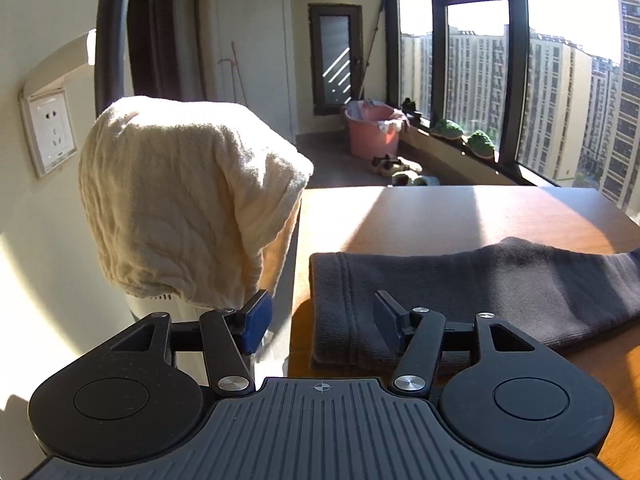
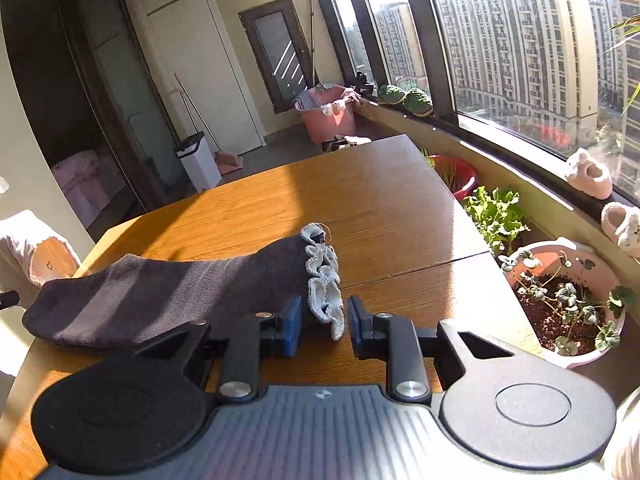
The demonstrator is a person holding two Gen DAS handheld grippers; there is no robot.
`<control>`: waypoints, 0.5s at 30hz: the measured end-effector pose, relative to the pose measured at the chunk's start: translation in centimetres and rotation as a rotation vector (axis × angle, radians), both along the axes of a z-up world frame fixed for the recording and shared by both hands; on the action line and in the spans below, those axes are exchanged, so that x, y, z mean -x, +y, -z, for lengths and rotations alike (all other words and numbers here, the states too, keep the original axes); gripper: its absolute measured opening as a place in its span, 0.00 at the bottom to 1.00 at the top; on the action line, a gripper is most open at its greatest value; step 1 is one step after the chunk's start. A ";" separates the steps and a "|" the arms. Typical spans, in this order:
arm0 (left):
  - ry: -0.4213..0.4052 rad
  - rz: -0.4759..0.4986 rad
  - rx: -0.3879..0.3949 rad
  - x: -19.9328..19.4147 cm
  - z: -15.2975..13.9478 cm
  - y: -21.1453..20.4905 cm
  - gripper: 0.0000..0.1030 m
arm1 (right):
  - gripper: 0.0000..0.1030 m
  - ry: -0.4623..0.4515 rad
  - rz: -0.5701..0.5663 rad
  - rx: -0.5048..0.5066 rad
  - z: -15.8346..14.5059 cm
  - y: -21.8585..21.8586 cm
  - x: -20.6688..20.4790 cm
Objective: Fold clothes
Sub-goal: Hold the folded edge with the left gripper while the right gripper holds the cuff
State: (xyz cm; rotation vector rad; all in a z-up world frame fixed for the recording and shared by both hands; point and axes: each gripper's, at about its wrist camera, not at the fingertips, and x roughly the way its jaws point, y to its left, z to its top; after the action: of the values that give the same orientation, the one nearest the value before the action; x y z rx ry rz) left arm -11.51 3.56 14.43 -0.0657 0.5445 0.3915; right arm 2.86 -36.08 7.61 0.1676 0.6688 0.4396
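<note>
From the left wrist, the left gripper (image 1: 320, 316) hovers with jaws wide apart and empty over the ribbed end of a dark grey garment (image 1: 472, 296) lying on the wooden table (image 1: 440, 216). A cream towel (image 1: 188, 200) hangs beside the table.

From the right wrist, the right gripper (image 2: 323, 326) stands narrowly parted around the garment's pale ruffled trim (image 2: 326, 284), not pressing it.

The dark grey garment (image 2: 160, 292) lies flat on the wooden table (image 2: 380, 200), stretched sideways. Its pale frilled edge (image 2: 324, 280) is at the right end, crumpled.
</note>
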 end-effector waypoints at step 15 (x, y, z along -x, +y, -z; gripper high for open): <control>0.106 0.386 0.268 -13.3 4.0 -18.4 0.92 | 0.26 0.044 0.035 0.011 2.0 0.4 -0.8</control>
State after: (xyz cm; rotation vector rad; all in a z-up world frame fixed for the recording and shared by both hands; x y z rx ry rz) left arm 1.75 -14.85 10.40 -0.1953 0.6962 -0.0567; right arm 3.62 -35.64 5.62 0.1787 0.7103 0.3991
